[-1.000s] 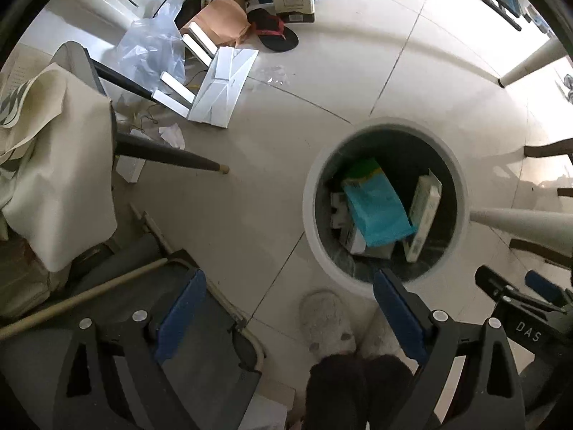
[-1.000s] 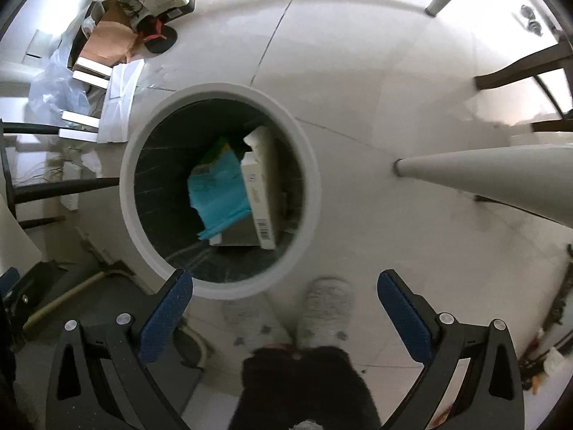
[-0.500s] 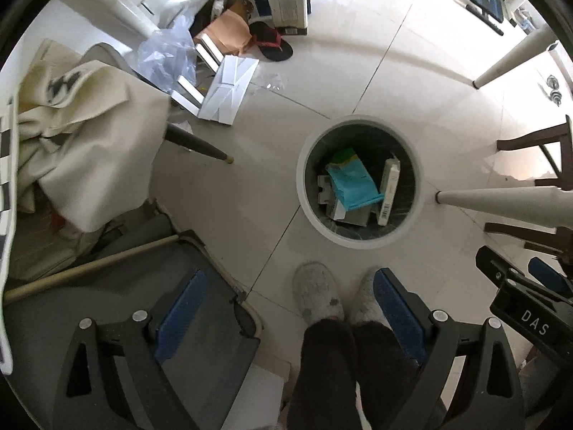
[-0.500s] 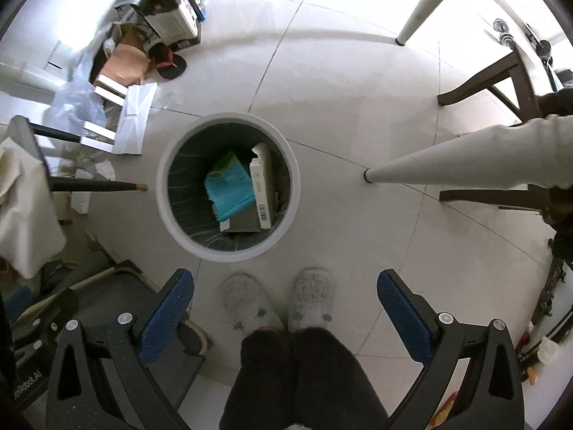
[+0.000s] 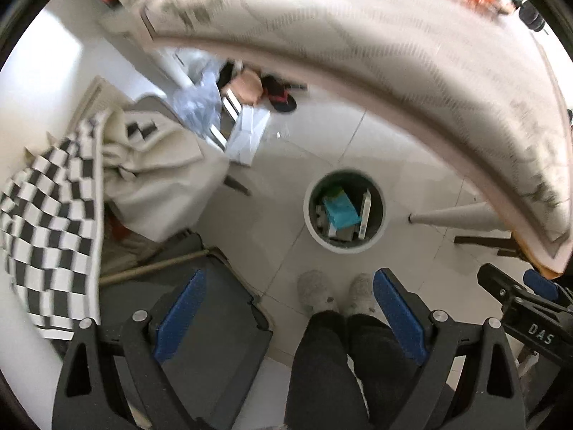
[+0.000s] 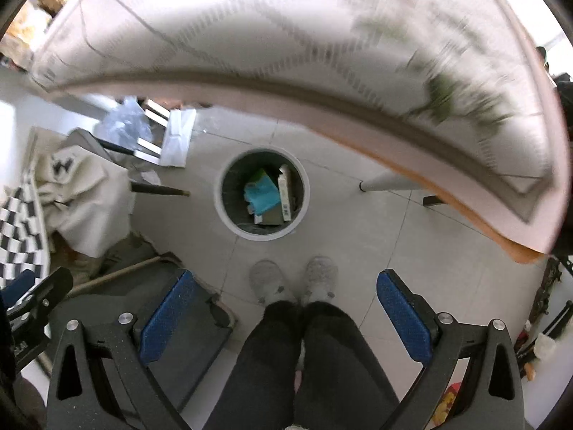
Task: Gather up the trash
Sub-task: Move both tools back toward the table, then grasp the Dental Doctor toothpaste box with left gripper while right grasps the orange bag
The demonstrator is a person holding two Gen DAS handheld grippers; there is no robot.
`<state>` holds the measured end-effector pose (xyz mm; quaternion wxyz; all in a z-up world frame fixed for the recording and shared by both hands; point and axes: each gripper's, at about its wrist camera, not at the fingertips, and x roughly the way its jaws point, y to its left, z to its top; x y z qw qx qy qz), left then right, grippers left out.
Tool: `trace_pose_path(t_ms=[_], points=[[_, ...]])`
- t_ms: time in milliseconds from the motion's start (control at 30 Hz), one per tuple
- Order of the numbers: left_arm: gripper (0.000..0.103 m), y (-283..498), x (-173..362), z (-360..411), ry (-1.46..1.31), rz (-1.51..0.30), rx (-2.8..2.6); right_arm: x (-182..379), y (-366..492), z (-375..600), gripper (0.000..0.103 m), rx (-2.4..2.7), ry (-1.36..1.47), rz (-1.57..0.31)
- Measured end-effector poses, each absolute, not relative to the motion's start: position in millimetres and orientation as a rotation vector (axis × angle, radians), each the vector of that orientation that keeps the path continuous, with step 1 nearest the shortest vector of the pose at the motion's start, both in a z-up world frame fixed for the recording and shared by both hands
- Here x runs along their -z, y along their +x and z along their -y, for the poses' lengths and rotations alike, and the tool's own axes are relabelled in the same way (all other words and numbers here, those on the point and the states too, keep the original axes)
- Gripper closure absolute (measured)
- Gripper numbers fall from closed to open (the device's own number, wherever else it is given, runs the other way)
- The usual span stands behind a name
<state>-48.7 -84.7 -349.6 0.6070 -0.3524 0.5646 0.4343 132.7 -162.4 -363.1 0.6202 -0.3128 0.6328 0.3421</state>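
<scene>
Both pairs of tongs have come up and away from the round white-rimmed waste bin (image 6: 261,193), which a moment ago nearly filled the view and now sits small on the pale tiled floor (image 6: 358,251), centre of the right view and right of centre in the left. The edge of the table (image 5: 394,82), with its pale patterned cloth, has swung into the top of both views, smeared by motion. To my eye that means a drop is done and the hands are rising toward the tabletop for more trash. The bin already holds a teal packet (image 6: 263,193) and a slim white carton (image 6: 285,193) standing on end beside it. The left tongs (image 5: 288,313) and the right tongs (image 6: 284,313) are both spread wide with nothing between their blue pads, held side by side above the person's grey slippers (image 6: 266,281) and pointing down at the floor. More litter, white cardboard (image 5: 249,132) and a clear plastic bag (image 5: 198,105), lies on the floor in the upper left; whether anything waits on the table I can't tell through the blur.
</scene>
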Motion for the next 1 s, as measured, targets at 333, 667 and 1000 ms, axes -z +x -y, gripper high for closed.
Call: trace_pose_path(t_ms=[333,667,1000], points=[[0.007,11.4,268.8,19.6,-0.722,-1.213,-1.078,258.4,205.5,91.4,0.0,-0.782,-0.529,-1.44],[0.007,164.1,266.1,-140.6,-0.794,-1.187,-1.14,239.1,423.8,-63.3,0.0,-0.653,-0.426,-1.365],[0.007,296.5,319.8,-291.3,-1.073,-1.217,-1.144,327.2,576.5,-200.1,0.007,-0.549,-0.279,-1.572]])
